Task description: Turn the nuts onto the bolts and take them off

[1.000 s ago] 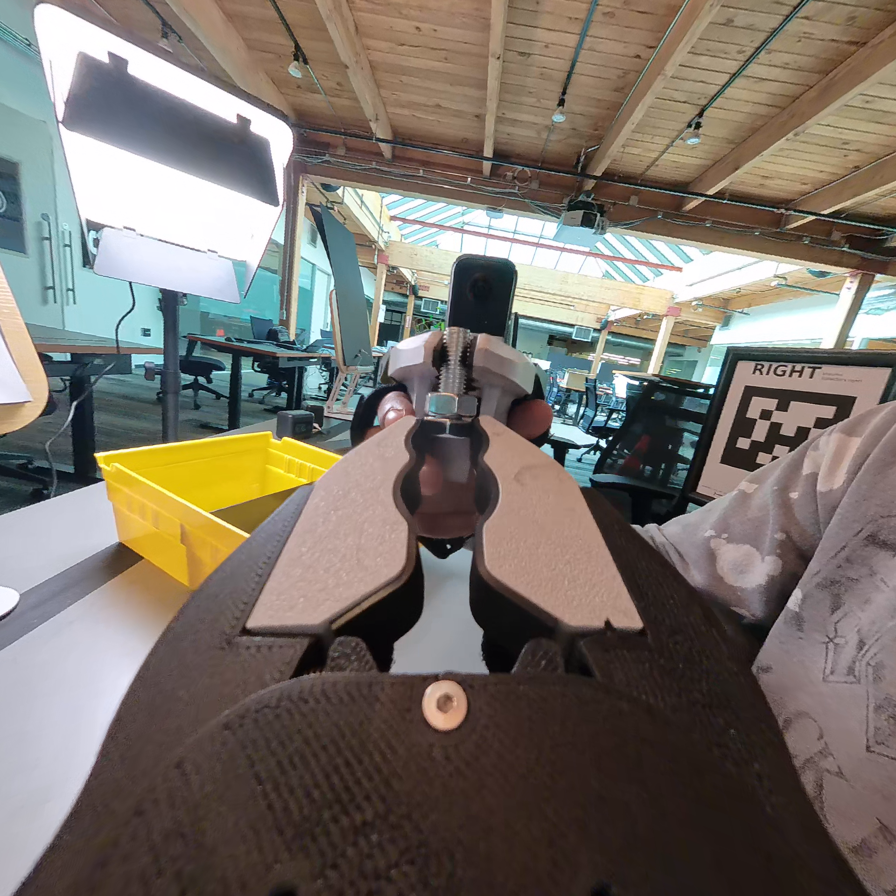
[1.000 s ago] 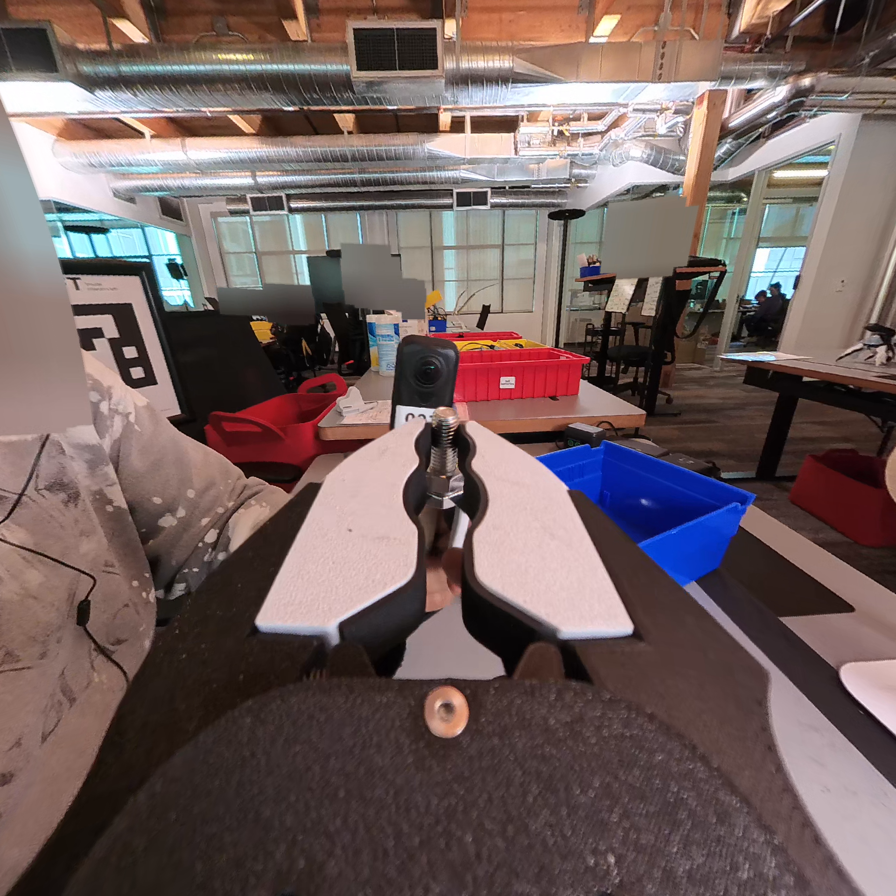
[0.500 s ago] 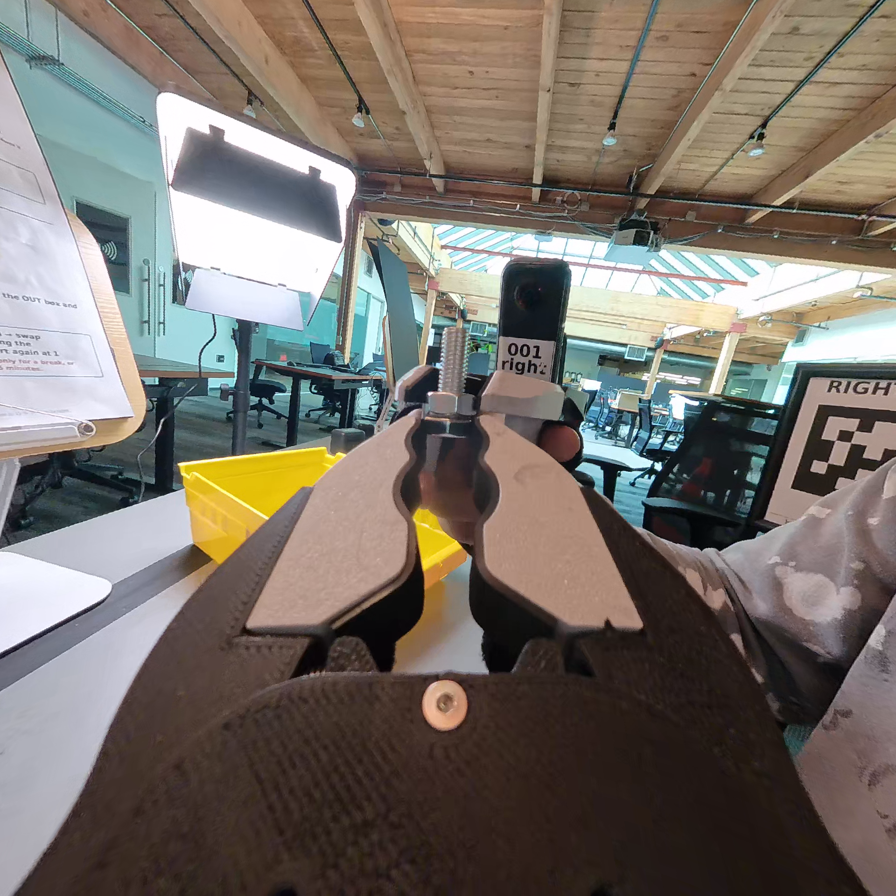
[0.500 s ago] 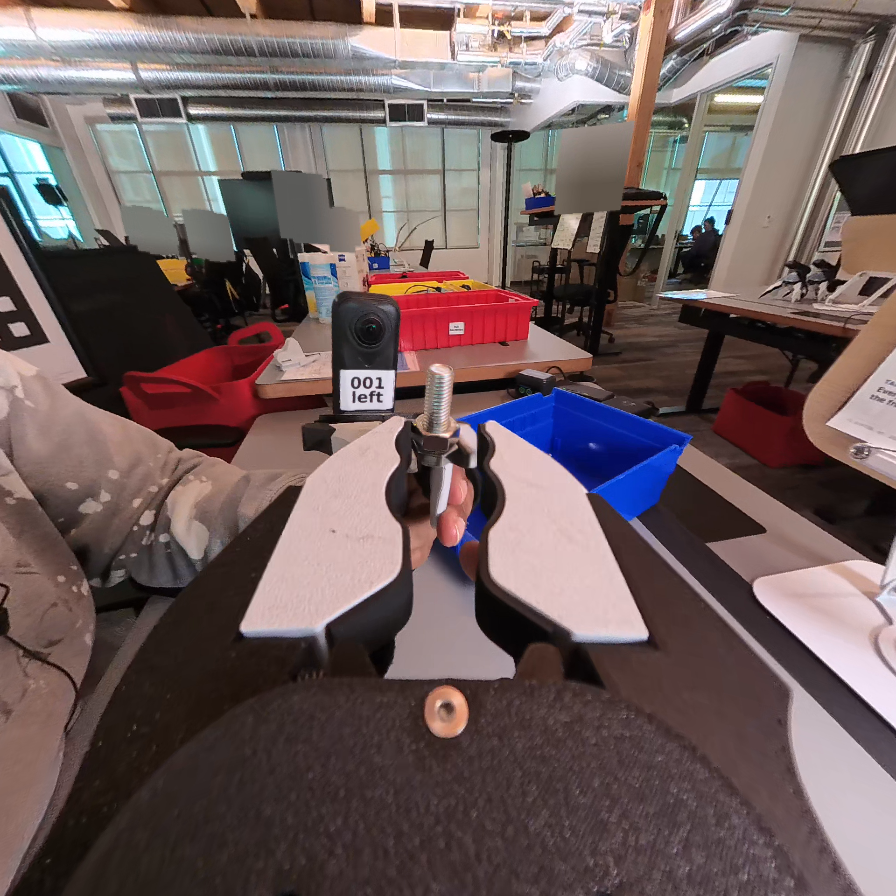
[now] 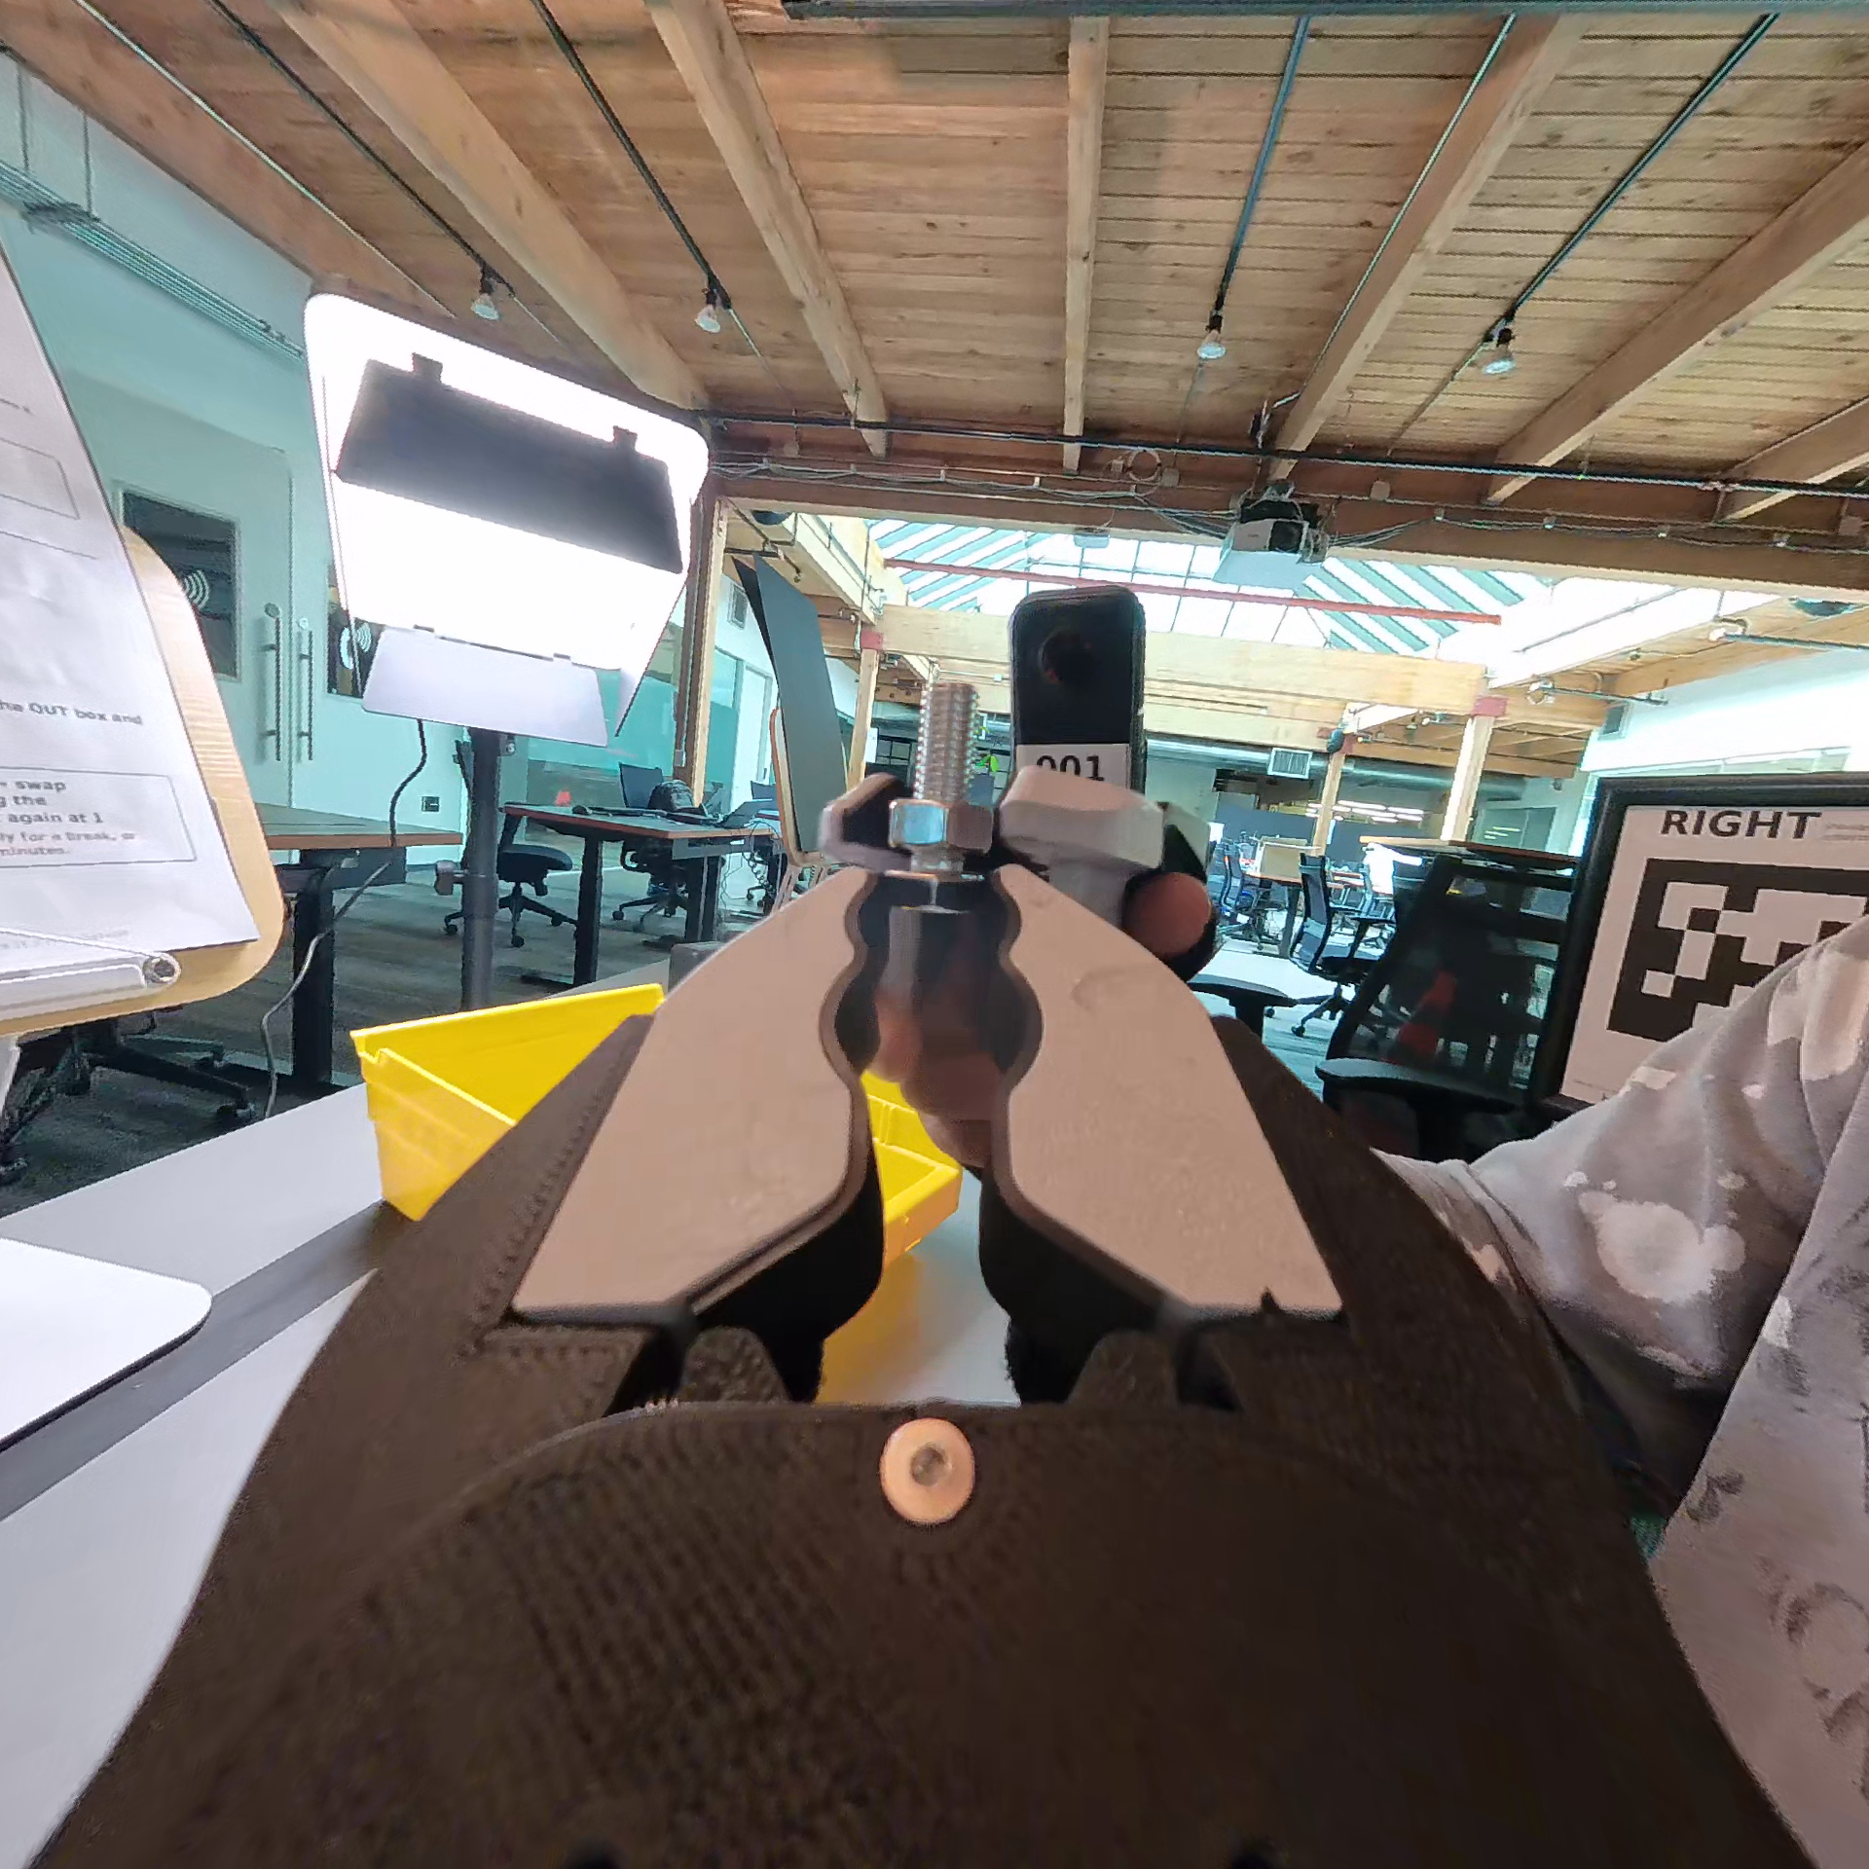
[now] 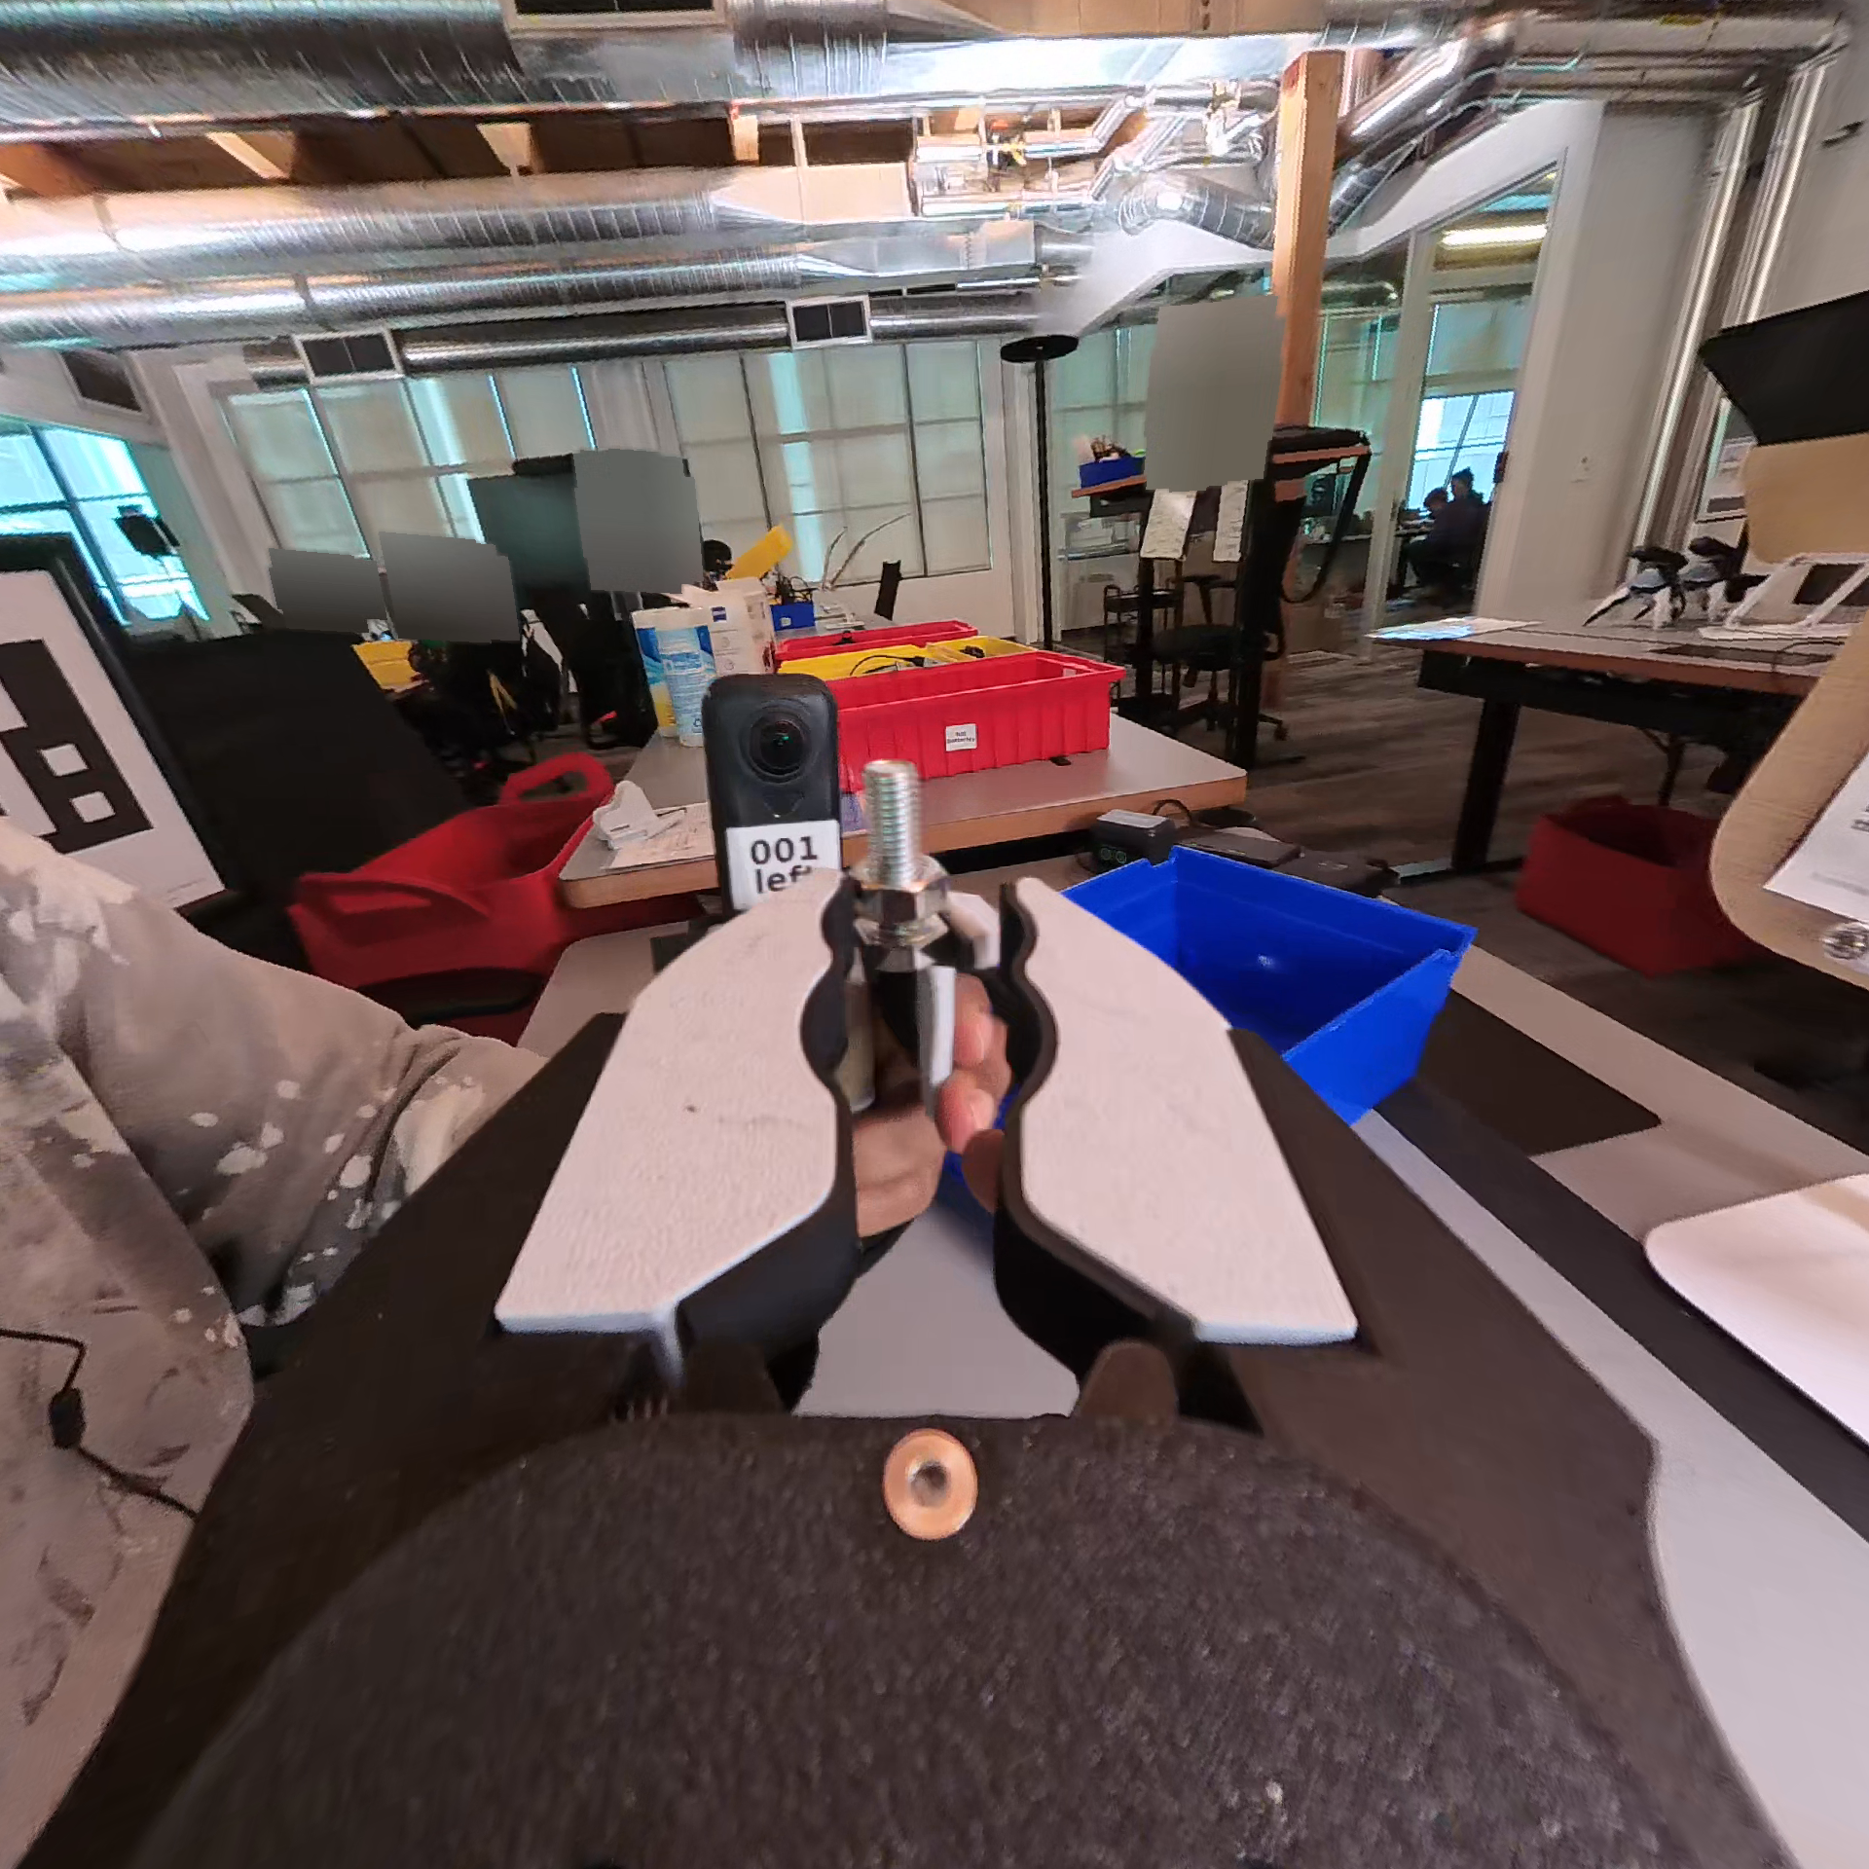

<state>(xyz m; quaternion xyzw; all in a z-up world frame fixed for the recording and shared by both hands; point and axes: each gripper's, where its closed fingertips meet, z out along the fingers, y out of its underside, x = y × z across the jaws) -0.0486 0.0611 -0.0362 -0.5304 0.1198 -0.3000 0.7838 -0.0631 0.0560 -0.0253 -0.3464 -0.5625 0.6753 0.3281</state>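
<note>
Since a second ago both views have swung: the light panel and yellow bin sit further right in the left wrist view, and a clipboard with a sheet has come in at the left edge. The grips look unchanged.

- Bolt: upright, held in the air above the table, bright thread standing clear above the nut.
- Nut: silver hex, partway down the thread.
- Left gripper: closed around the bolt just under the nut.
- Right gripper: facing it, fingers clamped on the nut's sides.
- Person's hand below the bolt; speckled grey sleeve at the side.

The table is pale grey with a dark strip. The yellow bin is on one side and a blue bin on the other. The room is an open office with a timber ceiling, silver ducts and red bins on a far desk.
</note>
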